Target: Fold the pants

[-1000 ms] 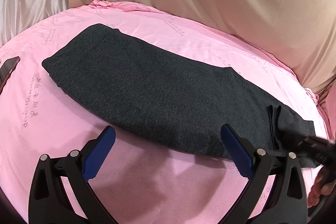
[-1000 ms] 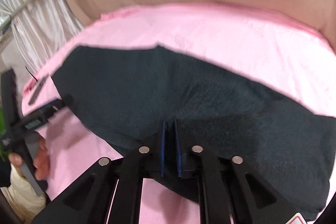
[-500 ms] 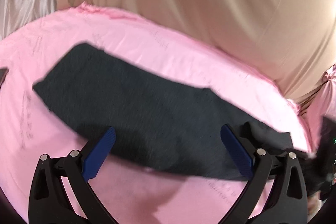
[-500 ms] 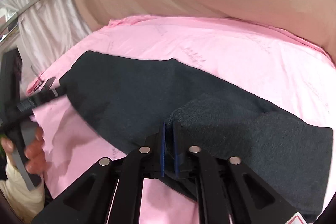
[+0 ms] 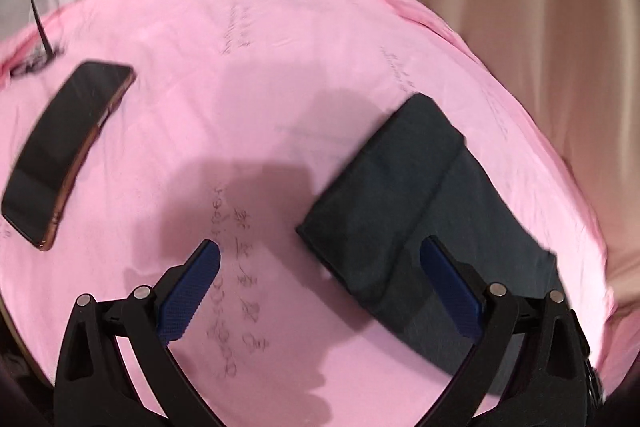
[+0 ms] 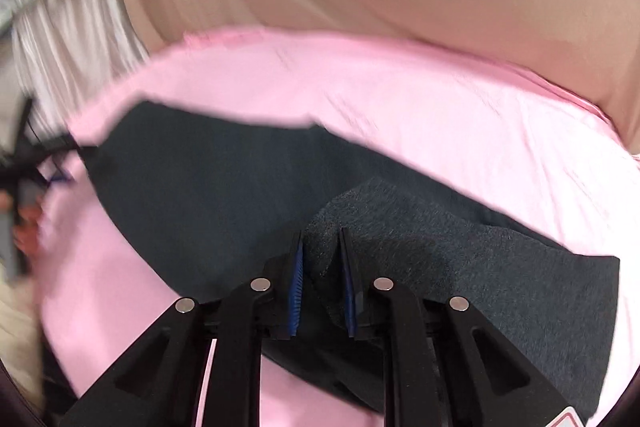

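Dark knit pants (image 6: 208, 195) stretched long across the pink sheet (image 6: 420, 107), one end bunched between the right tongs (image 6: 322, 259), closing on that fold. Left tongs (image 5: 320, 291) wide, empty, beside the far end. Better to carry the pinched end over low, edges lined up, clear of the phone (image 5: 64, 147).

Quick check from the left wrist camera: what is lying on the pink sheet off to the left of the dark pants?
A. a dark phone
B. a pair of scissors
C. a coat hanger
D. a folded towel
A: a dark phone with a bronze edge lies flat on the pink sheet, well apart from the pants.
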Tool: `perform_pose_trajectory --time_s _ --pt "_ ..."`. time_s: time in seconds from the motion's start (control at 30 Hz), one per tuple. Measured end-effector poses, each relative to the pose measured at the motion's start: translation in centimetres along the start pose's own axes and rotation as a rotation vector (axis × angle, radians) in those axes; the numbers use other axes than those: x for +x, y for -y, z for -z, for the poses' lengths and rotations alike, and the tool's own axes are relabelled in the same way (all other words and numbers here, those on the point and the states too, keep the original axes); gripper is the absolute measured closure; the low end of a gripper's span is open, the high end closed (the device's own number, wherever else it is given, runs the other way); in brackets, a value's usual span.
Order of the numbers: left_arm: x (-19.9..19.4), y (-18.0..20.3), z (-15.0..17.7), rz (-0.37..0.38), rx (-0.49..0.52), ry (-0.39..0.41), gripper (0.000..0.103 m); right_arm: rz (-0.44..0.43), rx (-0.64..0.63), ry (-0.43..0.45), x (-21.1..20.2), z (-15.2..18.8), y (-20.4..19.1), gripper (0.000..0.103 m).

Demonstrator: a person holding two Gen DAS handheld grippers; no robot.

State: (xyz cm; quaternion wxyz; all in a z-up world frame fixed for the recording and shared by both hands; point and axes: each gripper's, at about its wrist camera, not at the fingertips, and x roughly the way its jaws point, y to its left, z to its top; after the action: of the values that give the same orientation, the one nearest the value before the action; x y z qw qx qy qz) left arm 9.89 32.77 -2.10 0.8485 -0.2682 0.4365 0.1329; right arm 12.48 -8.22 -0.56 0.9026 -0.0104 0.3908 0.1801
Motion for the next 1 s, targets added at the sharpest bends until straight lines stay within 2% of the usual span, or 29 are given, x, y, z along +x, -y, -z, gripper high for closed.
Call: perform_pose_trajectory --time_s 0.07,0.13,0.17,0.23,0.27,0.3,0.37,0.4,0.43,0.47,0.5,0.53,0.63,0.7,0.83,0.93,1.0 --pt "0.7 0.6 -0.1 0.016 0.013 -0.018 0.005 0.023 -0.058 -0.053 2.5 0.0 -1.4 0.087" --pt "1.6 1.7 -0.1 0.023 0.046 -0.038 0.005 0.069 -0.084 -0.151 5.7 1.4 -1.8 0.084" --pt "2.2 2.2 -0.1 0.028 0.060 -0.050 0.005 0.054 -0.062 -0.116 5.3 1.9 -1.6 0.081" --pt "2.8 3.1 -0.1 -0.009 0.089 -0.030 0.005 0.013 -0.031 -0.094 3.7 2.2 -1.5 0.071" --pt "3.0 3.4 -0.1 -0.012 0.097 -0.019 0.005 -0.003 -0.014 -0.071 2.7 2.4 -1.2 0.060" --pt "3.2 3.5 -0.1 -0.016 0.102 -0.010 0.007 -0.018 0.017 -0.032 1.1 2.7 -0.5 0.044" --pt "3.4 4.1 -0.2 -0.039 0.123 0.023 0.029 -0.006 0.073 0.025 -1.1 3.2 0.8 0.030" --pt "3.4 4.4 -0.2 -0.066 0.126 0.029 0.036 0.010 0.102 0.051 -2.2 3.6 1.5 0.029" --pt "3.4 4.6 -0.3 -0.071 0.123 0.032 0.050 0.025 0.125 0.070 -3.1 4.0 2.1 0.026" --pt "3.3 4.7 -0.4 -0.066 0.119 0.033 0.059 0.055 0.160 0.098 -4.1 4.8 3.2 0.023" --pt "2.8 5.1 -0.6 -0.036 0.115 0.027 0.074 0.081 0.185 0.117 -4.7 5.2 3.8 0.022" --pt "2.2 5.7 -0.6 -0.029 0.118 0.032 0.077 0.099 0.211 0.130 -5.2 5.7 4.3 0.021" --pt "-1.1 9.6 0.1 -0.022 0.208 0.119 0.079 0.143 0.274 0.128 -6.0 7.4 6.5 0.019" --pt "-3.9 13.2 1.2 0.037 0.280 0.160 0.080 0.172 0.299 0.120 -6.2 8.3 7.5 0.019" --pt "-9.8 21.4 5.1 0.146 0.451 0.252 0.080 0.154 0.356 0.139 -7.6 9.9 9.2 0.019" --pt "-12.6 27.5 9.6 0.256 0.581 0.252 0.080 0.132 0.389 0.151 -8.5 10.8 11.0 0.019" --pt "-12.4 31.1 12.8 0.292 0.651 0.206 0.078 0.135 0.401 0.159 -9.4 11.5 11.7 0.019"
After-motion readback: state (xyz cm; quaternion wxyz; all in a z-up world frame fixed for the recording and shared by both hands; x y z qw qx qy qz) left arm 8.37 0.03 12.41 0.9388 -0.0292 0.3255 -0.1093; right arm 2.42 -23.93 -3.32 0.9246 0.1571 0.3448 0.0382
